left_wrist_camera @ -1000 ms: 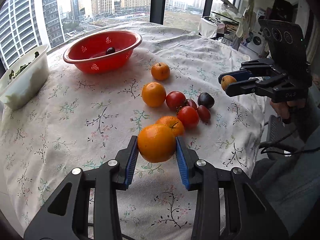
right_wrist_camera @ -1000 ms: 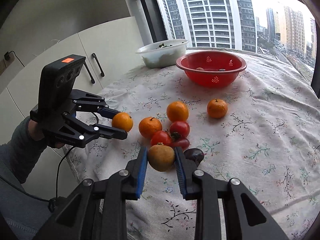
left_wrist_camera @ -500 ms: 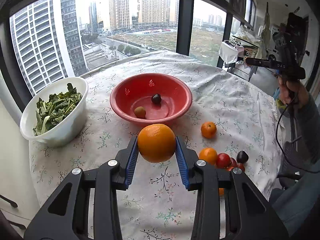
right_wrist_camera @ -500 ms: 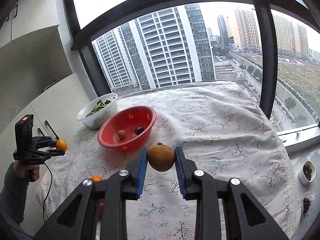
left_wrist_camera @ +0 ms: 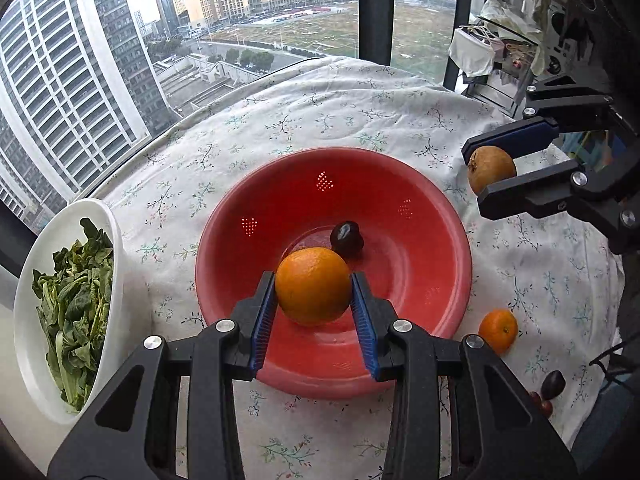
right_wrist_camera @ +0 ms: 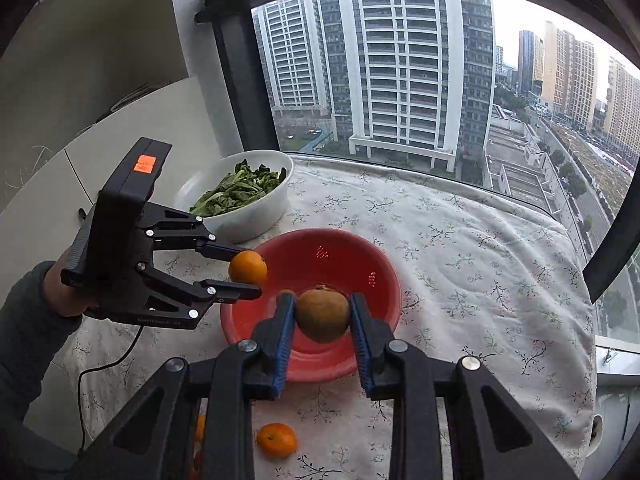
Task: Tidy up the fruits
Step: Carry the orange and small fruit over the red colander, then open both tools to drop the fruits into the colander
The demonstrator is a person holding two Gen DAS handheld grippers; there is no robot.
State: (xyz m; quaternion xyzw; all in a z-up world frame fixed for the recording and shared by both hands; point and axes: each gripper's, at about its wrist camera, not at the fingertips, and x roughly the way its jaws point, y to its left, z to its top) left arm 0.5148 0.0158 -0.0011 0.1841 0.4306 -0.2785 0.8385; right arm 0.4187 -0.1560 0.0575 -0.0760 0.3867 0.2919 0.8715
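My left gripper (left_wrist_camera: 314,300) is shut on a large orange (left_wrist_camera: 313,286) and holds it over the near side of the red colander bowl (left_wrist_camera: 432,216). A dark plum (left_wrist_camera: 346,237) lies in the bowl. My right gripper (right_wrist_camera: 323,322) is shut on a brown pear-like fruit (right_wrist_camera: 322,315), held above the red bowl (right_wrist_camera: 376,276). The right gripper also shows at the right of the left wrist view (left_wrist_camera: 490,172), beside the bowl's far right rim. The left gripper shows in the right wrist view (right_wrist_camera: 246,274) with its orange (right_wrist_camera: 247,267).
A white bowl of leafy greens (left_wrist_camera: 60,312) stands left of the red bowl. A small orange (left_wrist_camera: 498,330) and dark small fruits (left_wrist_camera: 550,390) lie on the floral tablecloth (left_wrist_camera: 360,112) at the right. Windows run behind the table.
Both grippers have carried their fruits from the pile up and across to the red bowl. The left gripper has come down close over the bowl; the right now hovers at its rim.
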